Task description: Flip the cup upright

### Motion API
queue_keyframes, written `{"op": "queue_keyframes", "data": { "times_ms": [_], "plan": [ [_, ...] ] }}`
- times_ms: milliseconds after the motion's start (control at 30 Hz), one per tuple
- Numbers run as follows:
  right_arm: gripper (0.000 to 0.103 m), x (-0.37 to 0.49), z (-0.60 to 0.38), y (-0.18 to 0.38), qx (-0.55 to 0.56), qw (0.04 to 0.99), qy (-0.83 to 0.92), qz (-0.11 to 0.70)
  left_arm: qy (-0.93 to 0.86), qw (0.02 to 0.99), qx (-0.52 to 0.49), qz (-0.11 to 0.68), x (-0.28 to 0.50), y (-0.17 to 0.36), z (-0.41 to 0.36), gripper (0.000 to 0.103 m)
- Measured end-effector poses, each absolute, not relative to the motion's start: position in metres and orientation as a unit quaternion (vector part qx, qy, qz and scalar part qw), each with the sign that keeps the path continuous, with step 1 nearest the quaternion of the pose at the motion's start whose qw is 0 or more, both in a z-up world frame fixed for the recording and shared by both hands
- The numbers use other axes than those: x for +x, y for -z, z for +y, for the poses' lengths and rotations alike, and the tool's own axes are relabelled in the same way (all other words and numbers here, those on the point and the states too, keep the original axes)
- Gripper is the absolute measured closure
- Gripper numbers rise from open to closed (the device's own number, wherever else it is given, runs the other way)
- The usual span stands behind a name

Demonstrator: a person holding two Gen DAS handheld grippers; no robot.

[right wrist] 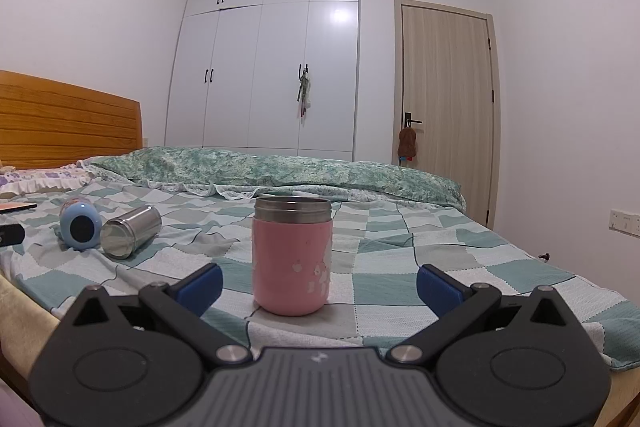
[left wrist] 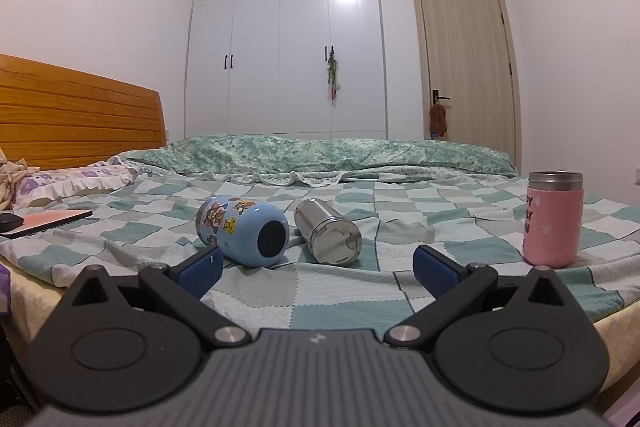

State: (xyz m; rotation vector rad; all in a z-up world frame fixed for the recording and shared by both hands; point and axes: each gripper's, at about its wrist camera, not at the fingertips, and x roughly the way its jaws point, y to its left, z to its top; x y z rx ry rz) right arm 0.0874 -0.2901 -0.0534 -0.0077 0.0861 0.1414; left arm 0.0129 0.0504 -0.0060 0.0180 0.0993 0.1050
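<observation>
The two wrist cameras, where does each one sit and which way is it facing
Left wrist: rides the left gripper, low over the bed, facing the lying blue cup and steel cup; open jaws show.
Right wrist: rides the right gripper, facing the upright pink cup; open jaws show.
Shared: all three cups, wardrobe, door.

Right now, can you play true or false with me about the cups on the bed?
1. The pink cup stands upright. True.
2. The blue cartoon cup stands upright. False: it lies on its side.
3. The steel cup lies beside the blue one. True.
4. The left gripper holds a cup. False: it is open and holds nothing.
5. The right gripper is shut. False: it is open, facing the pink cup.
</observation>
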Motion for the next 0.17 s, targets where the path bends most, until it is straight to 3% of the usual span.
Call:
{"op": "queue_keyframes", "data": {
  "times_ms": [167],
  "plan": [
    [0.000, 0.0873, -0.2898, 0.0535, -0.004, 0.997, -0.071, 0.043, -0.055, 0.997, 0.009, 0.048, 0.0127, 0.0062, 0.0509, 0.000]
  ]
}}
